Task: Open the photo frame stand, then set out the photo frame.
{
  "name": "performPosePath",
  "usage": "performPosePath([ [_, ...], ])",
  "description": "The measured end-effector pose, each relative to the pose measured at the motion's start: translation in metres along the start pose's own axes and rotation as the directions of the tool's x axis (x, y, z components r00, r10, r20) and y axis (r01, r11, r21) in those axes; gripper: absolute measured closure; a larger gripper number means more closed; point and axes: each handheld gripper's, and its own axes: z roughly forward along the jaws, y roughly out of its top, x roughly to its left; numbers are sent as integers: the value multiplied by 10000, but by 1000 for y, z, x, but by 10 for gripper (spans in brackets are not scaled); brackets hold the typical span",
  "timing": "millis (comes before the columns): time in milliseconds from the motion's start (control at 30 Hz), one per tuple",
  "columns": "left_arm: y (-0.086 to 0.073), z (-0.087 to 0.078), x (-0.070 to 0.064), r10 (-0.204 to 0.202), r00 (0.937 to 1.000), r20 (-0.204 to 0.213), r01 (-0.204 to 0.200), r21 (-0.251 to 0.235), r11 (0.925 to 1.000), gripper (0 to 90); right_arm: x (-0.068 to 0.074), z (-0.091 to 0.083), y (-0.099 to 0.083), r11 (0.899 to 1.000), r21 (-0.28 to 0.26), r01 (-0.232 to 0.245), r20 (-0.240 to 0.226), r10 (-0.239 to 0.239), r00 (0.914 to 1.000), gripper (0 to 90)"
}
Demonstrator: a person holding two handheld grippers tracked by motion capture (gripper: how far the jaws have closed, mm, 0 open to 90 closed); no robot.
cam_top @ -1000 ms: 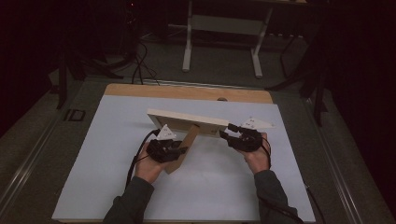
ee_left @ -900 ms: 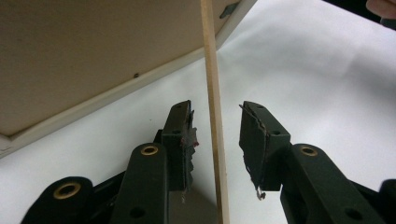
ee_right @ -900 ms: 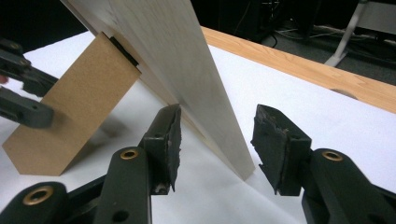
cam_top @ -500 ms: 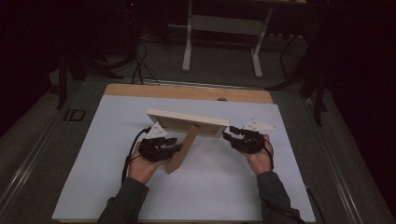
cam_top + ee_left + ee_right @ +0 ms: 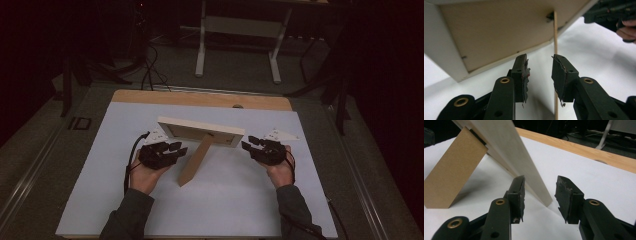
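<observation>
Pale wooden picture frame with a light brown backing board, standing on the white table cover, back toward the near side. Propped on a brown cardboard easel strut hinged to the back and slanting down toward the near side, foot on the cover. Left black two-jaw gripper just left of the strut, near the frame's left end; jaws parted, nothing between them, strut edge seen in line with the gap in the left gripper view. Right black two-jaw gripper just beside the frame's right end; jaws parted, empty, frame's corner just ahead of the gap in the right gripper view, not clamped. Wooden table edge along the far side.
</observation>
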Motion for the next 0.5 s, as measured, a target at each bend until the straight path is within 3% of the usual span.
performPosePath([
  [233, 2, -3, 7, -278, 9992, -281, 272, -190, 9994, 689, -6, -3, -4, 9996, -155, -241, 218, 245, 9995, 585],
  [433, 5, -2, 10, -517, 9956, -780, 492, -336, 9982, 744, -12, -1, 0, 9980, -284, -566, 404, 577, 9975, 760],
  [500, 7, -1, 11, -573, 9948, -840, 545, -355, 9979, 780, -11, 0, 3, 9976, -310, -612, 534, 628, 9966, 856],
])
